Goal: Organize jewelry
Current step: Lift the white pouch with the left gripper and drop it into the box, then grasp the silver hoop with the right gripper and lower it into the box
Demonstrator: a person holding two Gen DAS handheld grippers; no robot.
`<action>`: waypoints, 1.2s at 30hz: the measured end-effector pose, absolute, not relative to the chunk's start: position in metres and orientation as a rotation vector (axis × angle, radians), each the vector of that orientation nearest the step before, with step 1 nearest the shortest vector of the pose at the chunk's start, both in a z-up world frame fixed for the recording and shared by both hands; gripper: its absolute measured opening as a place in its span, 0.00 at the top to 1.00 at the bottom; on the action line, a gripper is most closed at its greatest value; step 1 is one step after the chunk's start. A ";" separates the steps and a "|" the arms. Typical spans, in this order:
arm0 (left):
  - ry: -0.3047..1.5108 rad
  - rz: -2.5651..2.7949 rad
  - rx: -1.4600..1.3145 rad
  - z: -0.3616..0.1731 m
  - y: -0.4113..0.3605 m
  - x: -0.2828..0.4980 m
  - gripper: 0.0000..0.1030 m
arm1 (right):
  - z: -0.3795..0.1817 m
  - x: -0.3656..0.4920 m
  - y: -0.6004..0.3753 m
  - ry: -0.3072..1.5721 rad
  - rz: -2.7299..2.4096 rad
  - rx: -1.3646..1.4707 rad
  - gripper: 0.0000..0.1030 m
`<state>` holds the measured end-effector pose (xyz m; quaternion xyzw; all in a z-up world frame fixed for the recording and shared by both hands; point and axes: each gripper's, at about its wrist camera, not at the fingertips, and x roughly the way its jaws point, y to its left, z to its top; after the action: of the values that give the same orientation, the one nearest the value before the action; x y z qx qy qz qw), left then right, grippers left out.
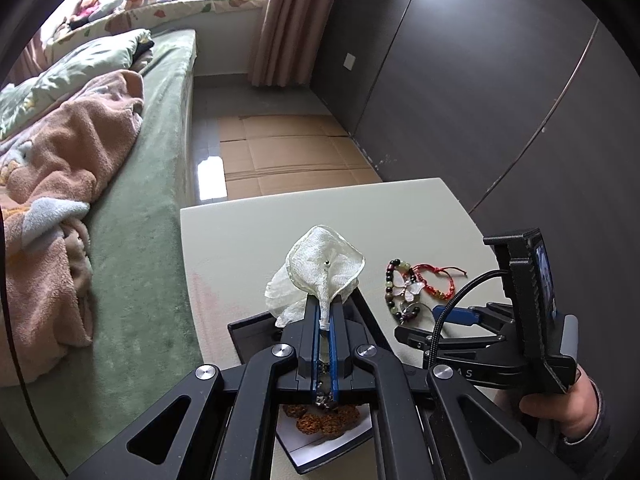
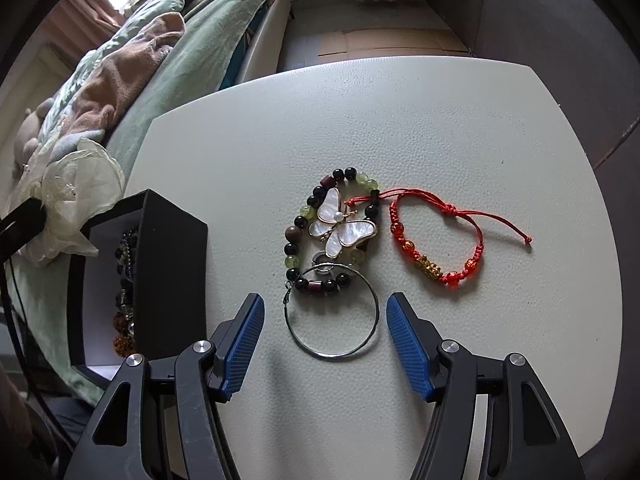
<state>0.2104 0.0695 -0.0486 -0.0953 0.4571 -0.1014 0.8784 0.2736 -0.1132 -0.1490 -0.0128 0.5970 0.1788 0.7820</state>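
Note:
My left gripper (image 1: 325,312) is shut on a white fabric flower ornament (image 1: 324,268) and holds it above a black jewelry box (image 1: 256,328). The box (image 2: 160,248) holds brown and dark beads (image 2: 122,276). The flower also shows in the right wrist view (image 2: 76,196). My right gripper (image 2: 325,312) is open, its fingers on either side of a thin silver hoop (image 2: 370,336) on the table. Beyond it lie a dark and green bead bracelet (image 2: 304,224), a pearly butterfly brooch (image 2: 340,228) and a red cord bracelet (image 2: 436,236).
The white table (image 2: 440,120) stands beside a bed (image 1: 152,200) with green cover and a pink blanket (image 1: 68,152). Dark wardrobe panels (image 1: 480,80) are on the right. Cardboard (image 1: 288,148) covers the floor beyond the table.

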 end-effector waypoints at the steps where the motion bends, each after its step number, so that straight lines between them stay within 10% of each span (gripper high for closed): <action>1: 0.956 -0.213 -0.200 -0.049 0.071 0.210 0.97 | -0.149 0.274 -0.111 1.286 0.379 -0.040 0.38; 14: 1.063 -0.289 -0.252 -0.062 0.077 0.210 0.91 | -0.148 0.266 -0.096 1.223 0.338 -0.205 0.50; 20: 1.016 -0.282 -0.300 -0.053 0.089 0.204 0.32 | -0.143 0.267 -0.104 1.228 0.363 -0.154 0.50; 36: 0.964 -0.170 -0.376 -0.040 0.126 0.210 0.32 | -0.075 0.255 -0.099 1.069 0.635 0.127 0.50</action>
<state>0.2099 0.1256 -0.0402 -0.1793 0.4601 -0.0813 0.8658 0.2551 -0.0985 -0.0754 0.0597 0.5003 0.2971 0.8111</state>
